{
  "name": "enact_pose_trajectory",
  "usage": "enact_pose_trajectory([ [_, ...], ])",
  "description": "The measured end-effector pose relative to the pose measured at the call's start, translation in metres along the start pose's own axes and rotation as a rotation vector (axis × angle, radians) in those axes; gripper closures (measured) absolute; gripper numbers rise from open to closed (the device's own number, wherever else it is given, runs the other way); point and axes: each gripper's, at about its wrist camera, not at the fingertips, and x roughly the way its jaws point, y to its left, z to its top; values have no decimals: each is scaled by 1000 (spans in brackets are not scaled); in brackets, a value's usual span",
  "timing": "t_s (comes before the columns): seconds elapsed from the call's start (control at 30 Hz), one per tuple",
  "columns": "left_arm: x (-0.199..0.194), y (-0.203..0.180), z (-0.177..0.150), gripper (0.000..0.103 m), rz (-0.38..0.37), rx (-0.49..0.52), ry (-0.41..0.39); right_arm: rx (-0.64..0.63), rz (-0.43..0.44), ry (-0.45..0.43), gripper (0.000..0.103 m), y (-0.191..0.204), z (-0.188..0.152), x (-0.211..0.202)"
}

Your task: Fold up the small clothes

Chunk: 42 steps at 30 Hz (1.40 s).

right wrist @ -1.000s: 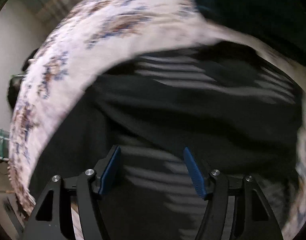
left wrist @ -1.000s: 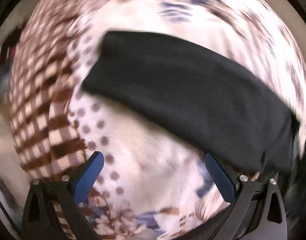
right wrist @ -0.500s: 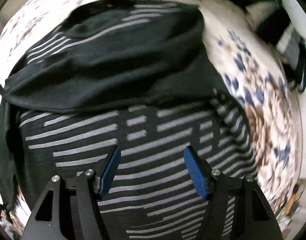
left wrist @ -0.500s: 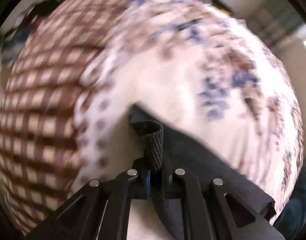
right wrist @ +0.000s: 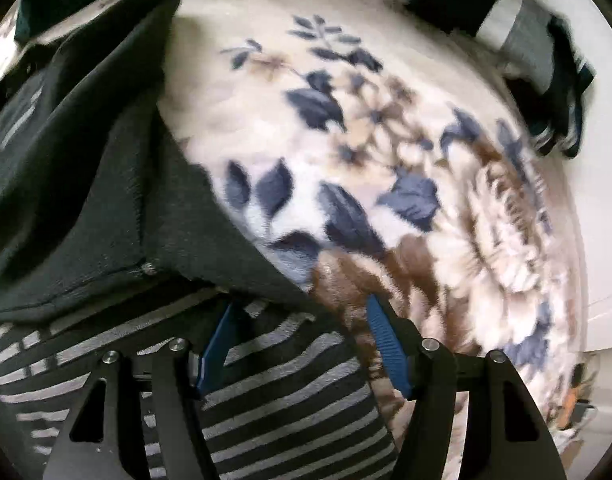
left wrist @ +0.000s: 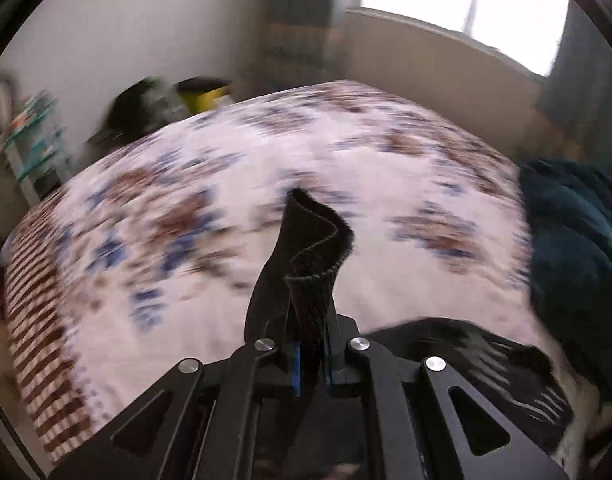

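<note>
Left gripper (left wrist: 310,364) clamped on black garment's ribbed hem (left wrist: 312,248), lifted above floral blanket (left wrist: 178,216). Right gripper (right wrist: 302,344) wide over striped garment (right wrist: 290,392).

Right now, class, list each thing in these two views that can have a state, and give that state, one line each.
Left hand-held gripper: shut on the black cloth.
Black cloth: pinched, its free end standing up, curled.
Right hand-held gripper: open, holding nothing, over the striped garment.
Striped garment: lying flat on the blanket.
Dark garment: rumpled, overlapping the striped one.
Blanket: spread out.
</note>
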Motion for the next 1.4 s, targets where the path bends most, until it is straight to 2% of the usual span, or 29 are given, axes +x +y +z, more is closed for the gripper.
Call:
enact_pose_trajectory([
  [0.17,-19,-151,-30,98,-167,225,40,10,96,1,35,-33,2,-13],
  [0.27,-19,-238,-70,97,-274,342,102,51,146,-2,34,-64,-2,-20],
  [0.33,-18,-294,-109,97,-333,429,141,82,184,9,34,-82,-5,-22],
  [0.37,-19,-309,-120,97,-350,451,153,85,193,18,34,-89,-6,-21],
  [0.4,-18,-335,-143,93,-385,492,185,84,195,27,34,-96,-7,-20],
  [0.47,-7,-356,-169,91,-415,540,267,75,214,46,34,-106,-10,-20],
  [0.5,-3,-364,-184,74,-440,553,308,67,229,62,34,-108,-13,-21],
  [0.53,1,-366,-197,49,-463,564,343,62,241,74,34,-112,-13,-21],
  [0.6,4,-359,-211,25,-471,567,379,51,293,102,34,-125,-12,-21],
  [0.7,-2,-319,-209,25,-425,531,373,36,338,115,34,-144,-5,-29],
  [0.8,4,-257,-193,22,-276,487,336,39,415,103,34,-155,9,-46],
  [0.87,19,-209,-173,22,-132,454,305,44,474,95,34,-154,22,-56],
  [0.97,53,-149,-149,22,22,391,313,34,556,87,34,-126,43,-73],
  [1.03,76,-114,-136,22,109,328,327,4,562,58,34,-91,55,-81],
  [1.1,89,-99,-132,22,162,304,312,-8,547,45,34,-67,65,-71],
  [1.17,97,-93,-125,22,178,292,299,-30,534,63,34,-42,74,-55],
  [1.2,100,-91,-121,22,182,287,292,-51,520,72,37,-32,79,-44],
  [1.23,102,-91,-118,22,187,283,282,-71,503,61,61,-22,79,-44],
  [1.27,105,-90,-115,22,186,278,275,-95,465,38,78,-13,76,-45],
  [1.3,107,-90,-113,22,183,275,270,-123,410,9,86,-1,76,-46],
  [1.4,114,-92,-103,22,171,275,266,-137,362,-66,92,3,72,-64],
])
